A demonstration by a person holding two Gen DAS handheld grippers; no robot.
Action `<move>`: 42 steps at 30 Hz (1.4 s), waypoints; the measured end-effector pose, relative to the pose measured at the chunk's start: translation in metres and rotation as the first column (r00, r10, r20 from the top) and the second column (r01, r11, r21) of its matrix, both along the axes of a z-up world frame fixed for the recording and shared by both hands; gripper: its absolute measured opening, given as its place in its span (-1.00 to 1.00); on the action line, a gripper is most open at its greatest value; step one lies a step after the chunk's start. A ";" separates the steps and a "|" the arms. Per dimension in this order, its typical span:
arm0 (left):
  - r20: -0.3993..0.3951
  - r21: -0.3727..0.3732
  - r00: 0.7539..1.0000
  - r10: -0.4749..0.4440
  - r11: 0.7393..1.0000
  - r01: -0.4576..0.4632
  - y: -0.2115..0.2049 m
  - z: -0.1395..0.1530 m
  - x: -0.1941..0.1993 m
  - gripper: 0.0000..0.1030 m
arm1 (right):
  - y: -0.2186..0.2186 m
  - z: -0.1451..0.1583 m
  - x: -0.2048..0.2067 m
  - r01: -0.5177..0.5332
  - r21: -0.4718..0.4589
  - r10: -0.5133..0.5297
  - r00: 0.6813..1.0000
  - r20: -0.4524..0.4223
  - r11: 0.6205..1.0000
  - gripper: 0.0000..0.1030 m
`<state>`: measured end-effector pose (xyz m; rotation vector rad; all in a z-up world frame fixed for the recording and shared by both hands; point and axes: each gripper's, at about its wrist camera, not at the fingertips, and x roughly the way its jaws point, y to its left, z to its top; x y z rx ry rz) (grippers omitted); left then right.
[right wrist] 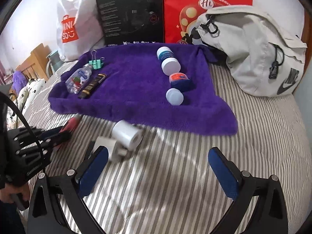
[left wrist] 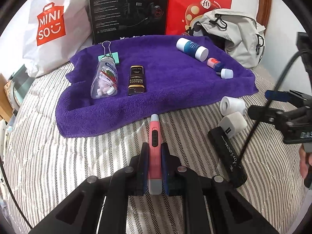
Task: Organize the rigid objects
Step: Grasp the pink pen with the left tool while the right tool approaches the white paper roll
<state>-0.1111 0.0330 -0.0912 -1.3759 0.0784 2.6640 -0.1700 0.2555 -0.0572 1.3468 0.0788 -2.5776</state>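
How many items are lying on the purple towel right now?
6: binder clip, candy bottle and dark lighter on its left; blue-white bottle, small tin and white cap on its right.

Wide-open right gripper [right wrist: 158,167] above striped bedding [right wrist: 195,175], white roll [right wrist: 127,134] near purple towel [right wrist: 136,89]

Striped grey-white bed cover [right wrist: 175,185] fills foreground; daylight patches on it. White wall [right wrist: 35,9] behind. Against wall: white shopping bag [left wrist: 50,25], black carton [left wrist: 128,7], red bag [left wrist: 197,5], grey backpack [right wrist: 253,58]. Wooden bed frame [right wrist: 33,62] at left edge, wooden post [left wrist: 265,0] at right.
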 end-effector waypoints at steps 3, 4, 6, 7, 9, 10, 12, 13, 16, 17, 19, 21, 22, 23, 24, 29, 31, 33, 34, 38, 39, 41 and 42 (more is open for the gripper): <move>0.003 0.003 1.000 -0.005 1.000 0.005 -0.001 0.000 -0.001 -0.76 | -0.003 -0.008 -0.010 -0.028 0.035 0.028 0.999 0.018 0.999 0.95; 0.003 0.005 1.000 -0.006 1.000 0.006 -0.001 0.000 -0.001 -0.76 | -0.005 -0.011 -0.013 -0.042 0.051 0.041 0.999 0.024 0.998 0.95; 0.005 0.009 1.000 -0.003 1.000 0.003 0.000 0.000 -0.002 -0.76 | -0.006 -0.013 -0.015 -0.054 0.045 0.053 0.998 0.018 0.998 0.94; 0.006 0.012 1.000 -0.002 1.000 0.002 -0.001 0.000 -0.002 -0.76 | -0.006 -0.013 -0.017 -0.058 0.034 0.058 0.998 0.018 0.998 0.94; 0.007 0.012 1.000 -0.005 1.000 0.005 0.000 -0.001 -0.002 -0.76 | -0.007 -0.014 -0.020 -0.066 0.036 0.065 0.998 0.016 0.997 0.94; 0.008 0.011 1.000 -0.007 1.000 0.007 0.000 -0.001 -0.002 -0.76 | -0.008 -0.014 -0.020 -0.075 0.035 0.074 0.997 0.011 0.997 0.94; 0.009 0.008 1.000 -0.005 1.000 0.005 0.001 -0.001 -0.002 -0.76 | -0.012 -0.014 -0.022 -0.100 0.038 0.100 0.995 0.002 0.994 0.94; 0.012 0.010 1.000 -0.008 1.000 0.008 0.001 -0.001 -0.001 -0.76 | -0.014 -0.014 -0.022 -0.108 0.037 0.108 0.994 0.003 0.993 0.94; 0.015 0.008 1.000 -0.014 1.000 0.014 0.002 -0.001 -0.002 -0.76 | -0.015 -0.014 -0.024 -0.134 0.048 0.134 0.991 -0.007 0.990 0.94; 0.016 0.007 1.000 -0.015 1.000 0.015 0.002 -0.001 -0.002 -0.76 | -0.013 -0.014 -0.026 -0.134 0.046 0.135 0.991 -0.003 0.990 0.94; 0.017 0.007 1.000 -0.014 1.000 0.014 0.002 -0.001 -0.001 -0.76 | -0.009 -0.016 -0.030 -0.128 0.042 0.128 0.992 0.012 0.991 0.94; 0.016 0.008 1.000 -0.014 1.000 0.014 0.002 -0.001 -0.001 -0.76 | -0.007 -0.017 -0.031 -0.117 0.052 0.117 0.993 0.020 0.992 0.94; 0.016 0.009 1.000 -0.015 1.000 0.015 0.002 -0.001 -0.001 -0.75 | -0.005 -0.017 -0.030 -0.116 0.049 0.115 0.993 0.021 0.992 0.94; 0.016 0.008 1.000 -0.017 1.000 0.017 0.001 -0.001 -0.002 -0.75 | -0.004 -0.018 -0.030 -0.114 0.043 0.113 0.993 0.024 0.993 0.94; 0.016 0.008 1.000 -0.018 1.000 0.018 0.001 -0.001 -0.002 -0.75 | -0.003 -0.018 -0.029 -0.112 0.037 0.111 0.993 0.027 0.993 0.93; 0.020 0.007 1.000 -0.018 1.000 0.018 0.001 -0.001 -0.002 -0.75 | -0.004 -0.020 -0.026 -0.100 0.021 0.100 0.995 0.014 0.995 0.93; 0.021 0.004 1.000 -0.021 1.000 0.021 0.000 -0.001 -0.002 -0.75 | -0.005 -0.020 -0.028 -0.096 0.012 0.096 0.995 0.012 0.995 0.93; 0.022 0.008 1.000 -0.020 1.000 0.020 -0.001 -0.001 -0.002 -0.75 | -0.007 -0.020 -0.030 -0.098 0.005 0.098 0.995 0.014 0.995 0.93; 0.022 0.010 1.000 -0.019 1.000 0.019 -0.001 -0.001 -0.002 -0.75 | -0.008 -0.020 -0.032 -0.099 -0.004 0.099 0.995 0.017 0.995 0.93; 0.023 0.010 0.999 -0.023 1.000 0.023 -0.001 -0.001 -0.002 -0.75 | -0.016 -0.024 -0.033 -0.113 -0.043 0.115 0.992 0.043 0.993 0.83; 0.023 0.013 0.999 -0.022 1.000 0.022 -0.002 -0.001 -0.002 -0.75 | -0.018 -0.024 -0.032 -0.104 -0.032 0.105 0.994 0.028 0.994 0.81; 0.023 0.012 0.999 -0.023 1.000 0.023 -0.003 -0.001 -0.002 -0.75 | -0.019 -0.024 -0.033 -0.090 -0.052 0.092 0.995 0.038 0.995 0.80; 0.023 0.012 0.999 -0.023 1.000 0.023 -0.003 0.000 -0.002 -0.74 | -0.021 -0.024 -0.032 -0.083 -0.054 0.085 0.996 0.034 0.995 0.78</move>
